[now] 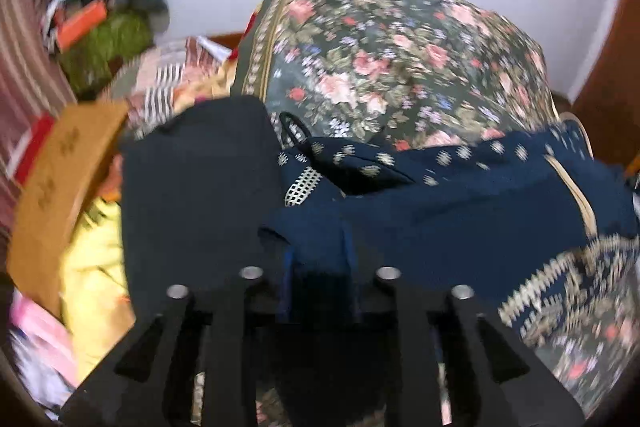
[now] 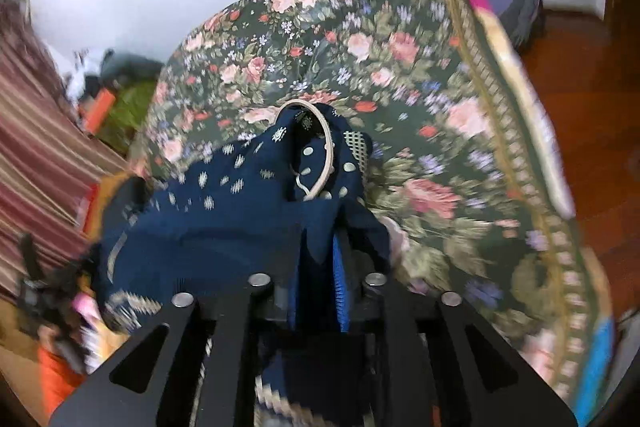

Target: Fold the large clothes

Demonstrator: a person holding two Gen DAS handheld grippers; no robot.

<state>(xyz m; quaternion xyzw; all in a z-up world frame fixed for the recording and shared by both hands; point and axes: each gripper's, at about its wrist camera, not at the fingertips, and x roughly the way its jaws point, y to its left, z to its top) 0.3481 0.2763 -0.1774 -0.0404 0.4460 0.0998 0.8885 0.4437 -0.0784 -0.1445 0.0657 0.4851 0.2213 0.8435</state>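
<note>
A navy blue garment (image 1: 460,199) with small cream motifs and a cream patterned border lies bunched over a floral bedspread (image 1: 400,59). My left gripper (image 1: 320,267) is shut on a fold of its navy cloth. In the right wrist view the same garment (image 2: 224,207) hangs across the frame, its neckline with cream trim (image 2: 324,155) uppermost. My right gripper (image 2: 320,267) is shut on a fold of the garment, with a blue pad (image 2: 340,283) showing beside the cloth. Both views are motion-blurred.
A plain dark garment (image 1: 192,187) lies left of the navy one. A tan cloth (image 1: 60,183), a yellow cloth (image 1: 92,267) and a clothes heap (image 1: 104,23) sit at left. A striped curtain (image 2: 36,131) hangs left. Wooden floor (image 2: 580,75) shows at right.
</note>
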